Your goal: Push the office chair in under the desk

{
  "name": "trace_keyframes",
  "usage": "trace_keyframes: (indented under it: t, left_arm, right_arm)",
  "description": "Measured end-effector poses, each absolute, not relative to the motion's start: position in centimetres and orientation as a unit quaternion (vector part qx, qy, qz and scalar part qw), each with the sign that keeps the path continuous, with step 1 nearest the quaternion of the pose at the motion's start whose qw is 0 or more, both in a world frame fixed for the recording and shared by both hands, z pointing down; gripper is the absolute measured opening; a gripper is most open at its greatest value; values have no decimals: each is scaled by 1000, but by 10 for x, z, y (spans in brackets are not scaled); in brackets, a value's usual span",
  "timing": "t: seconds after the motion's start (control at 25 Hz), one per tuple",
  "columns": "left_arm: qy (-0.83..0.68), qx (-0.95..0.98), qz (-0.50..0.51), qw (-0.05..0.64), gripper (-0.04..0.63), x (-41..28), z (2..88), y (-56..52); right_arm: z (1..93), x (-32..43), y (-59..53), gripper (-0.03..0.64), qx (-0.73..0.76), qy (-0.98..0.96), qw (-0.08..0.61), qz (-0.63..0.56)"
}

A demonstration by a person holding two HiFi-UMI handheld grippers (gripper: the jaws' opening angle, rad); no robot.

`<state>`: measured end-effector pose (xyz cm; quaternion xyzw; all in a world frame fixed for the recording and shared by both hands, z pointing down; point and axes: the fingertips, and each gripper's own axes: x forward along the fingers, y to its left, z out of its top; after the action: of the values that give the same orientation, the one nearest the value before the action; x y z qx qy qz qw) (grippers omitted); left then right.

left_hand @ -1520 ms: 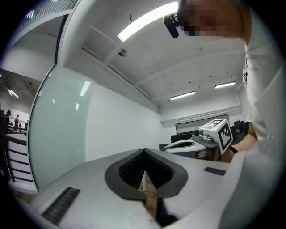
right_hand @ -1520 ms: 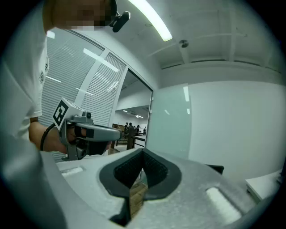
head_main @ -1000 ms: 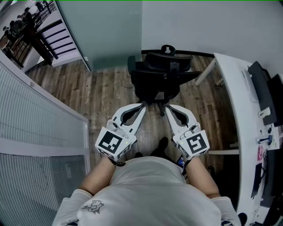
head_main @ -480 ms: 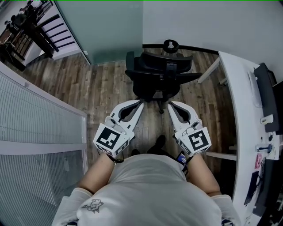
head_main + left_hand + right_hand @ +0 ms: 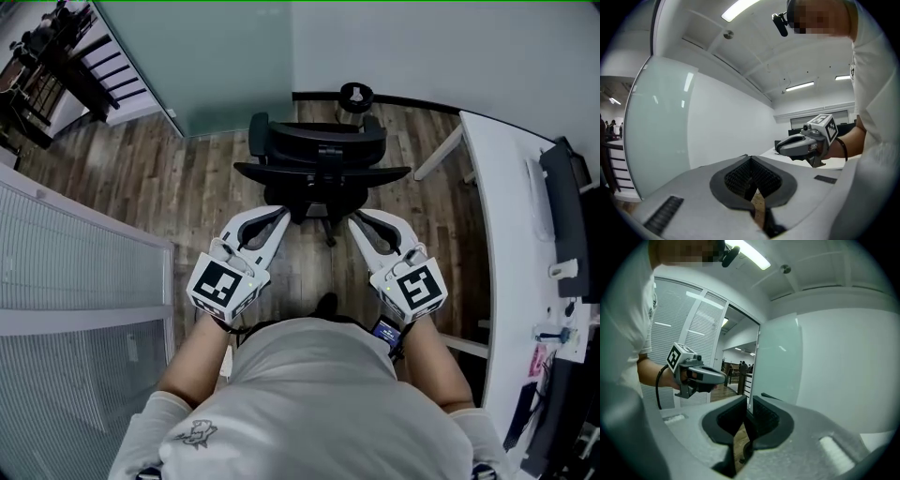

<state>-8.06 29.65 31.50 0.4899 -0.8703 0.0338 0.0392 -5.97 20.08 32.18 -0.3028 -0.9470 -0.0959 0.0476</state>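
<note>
The office chair stands at 12 o'clock in the head view on the wood floor. It is not under the desk, which runs along the 3 o'clock edge. The left gripper points at the chair's near edge from 7 o'clock, its jaws fully together and empty. The right gripper points from 5 o'clock. Its jaws have just been opening to a narrow gap, also empty. Contact with the chair cannot be determined.
</note>
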Motion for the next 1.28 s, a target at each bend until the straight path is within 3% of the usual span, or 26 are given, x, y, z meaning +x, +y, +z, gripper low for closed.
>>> trace_keyframes:
  t: [0.8, 1.28]
  left_arm:
    - [-835, 473, 258, 110, 24, -165, 409, 251]
    - [-739, 511, 396, 189, 154, -224, 492, 250]
  right_arm:
    - [380, -144, 126, 135, -361, -913, 125, -145]
    - [455, -200, 116, 170, -404, -860, 221, -220]
